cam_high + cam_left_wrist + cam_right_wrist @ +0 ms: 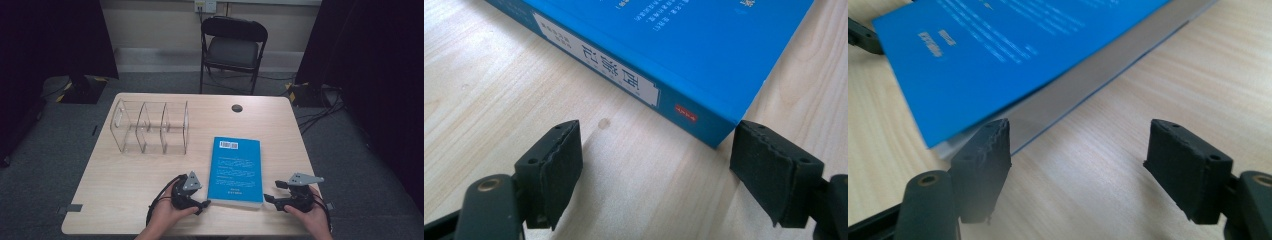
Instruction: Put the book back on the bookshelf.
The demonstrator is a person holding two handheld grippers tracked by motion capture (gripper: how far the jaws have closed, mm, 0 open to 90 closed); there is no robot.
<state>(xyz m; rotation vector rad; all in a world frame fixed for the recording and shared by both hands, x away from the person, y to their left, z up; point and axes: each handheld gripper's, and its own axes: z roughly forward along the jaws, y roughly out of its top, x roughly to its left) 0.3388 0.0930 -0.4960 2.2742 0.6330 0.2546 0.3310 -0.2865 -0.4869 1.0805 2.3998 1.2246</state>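
A blue book [236, 170] lies flat on the wooden table [125, 175], barcode end away from me. My left gripper [202, 205] sits low at the book's near left corner, jaws open. In the left gripper view the book's spine corner [704, 125] lies just beyond the gripper [656, 160], close to the right-hand jaw, with bare table between the pads. My right gripper [274, 191] is at the near right corner, also open. In the right gripper view the book's [998, 55] page edge runs right up to the left-hand jaw of the gripper [1080, 160]; nothing is between the pads.
A clear acrylic organizer [150, 127] with three compartments stands at the back left of the table. A round cable hole [237, 108] sits near the far edge. A black folding chair [234, 45] stands behind the table. The front edge is just under my hands.
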